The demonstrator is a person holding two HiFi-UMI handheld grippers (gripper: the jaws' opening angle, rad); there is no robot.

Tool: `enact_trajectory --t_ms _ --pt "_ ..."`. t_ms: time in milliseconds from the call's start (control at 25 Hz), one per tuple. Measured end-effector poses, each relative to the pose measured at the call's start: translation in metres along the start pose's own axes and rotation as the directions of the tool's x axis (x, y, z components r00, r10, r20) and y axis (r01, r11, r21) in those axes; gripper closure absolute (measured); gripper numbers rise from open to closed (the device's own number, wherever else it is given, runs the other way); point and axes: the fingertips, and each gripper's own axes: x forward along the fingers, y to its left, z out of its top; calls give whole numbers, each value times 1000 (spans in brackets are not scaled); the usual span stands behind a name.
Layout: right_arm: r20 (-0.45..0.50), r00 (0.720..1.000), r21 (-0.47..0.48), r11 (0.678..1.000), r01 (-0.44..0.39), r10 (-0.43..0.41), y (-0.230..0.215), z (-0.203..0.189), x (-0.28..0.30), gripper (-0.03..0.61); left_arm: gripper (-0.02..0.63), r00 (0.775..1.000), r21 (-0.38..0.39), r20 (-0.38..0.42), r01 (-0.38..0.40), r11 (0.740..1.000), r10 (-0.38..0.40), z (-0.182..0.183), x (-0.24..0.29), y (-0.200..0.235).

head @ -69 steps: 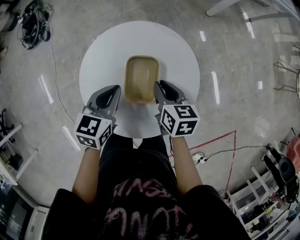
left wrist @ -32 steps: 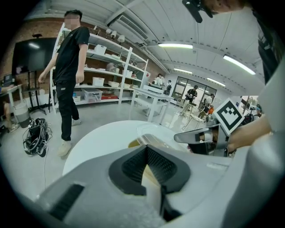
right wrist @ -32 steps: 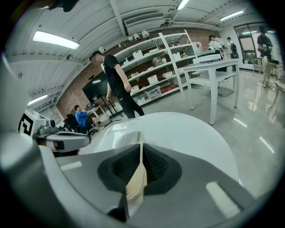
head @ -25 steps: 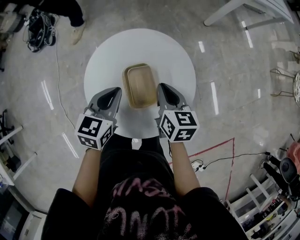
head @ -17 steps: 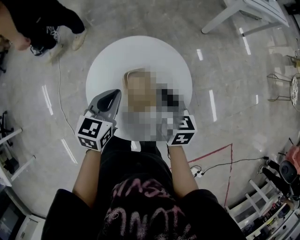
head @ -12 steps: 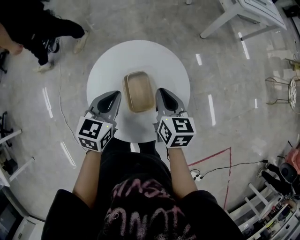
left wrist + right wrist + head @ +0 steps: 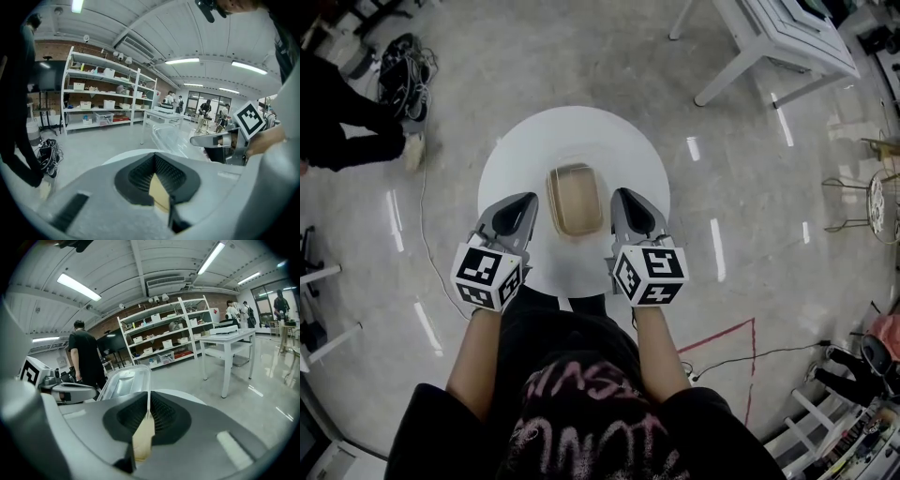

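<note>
Left tool (image 7: 525,208) pinched on left rim of plastic tub (image 7: 575,199), right tool (image 7: 626,208) pinched on its right rim, tub held over round white counter (image 7: 572,131).

The container (image 7: 576,199) lies between left gripper (image 7: 523,202) and right gripper (image 7: 625,198), over the table (image 7: 572,139).

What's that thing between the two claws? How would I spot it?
Look for the round white table on the grey floor. Over its middle, the left gripper and right gripper clamp a tan rectangular tub, the only brownish thing there.
</note>
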Motion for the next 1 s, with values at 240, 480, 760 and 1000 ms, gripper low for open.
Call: enact_trajectory --t_ms 240,480,760,1000 --pt "38 999 -33 999 -17 18 8 23 -14 551 614 999 6 46 -29 1000 28 18 -13 -5" --pt "67 997 -73 997 -36 41 22 35 -22 551 614 994 15 94 -54 998 52 33 -29 -4" --pt "98 993 -108 993 -56 67 30 50 -35 551 614 986 30 147 -81 996 76 54 -45 -9" --pt "124 988 -139 988 -70 87 35 66 -41 551 614 979 45 185 -100 994 90 70 -55 -12"
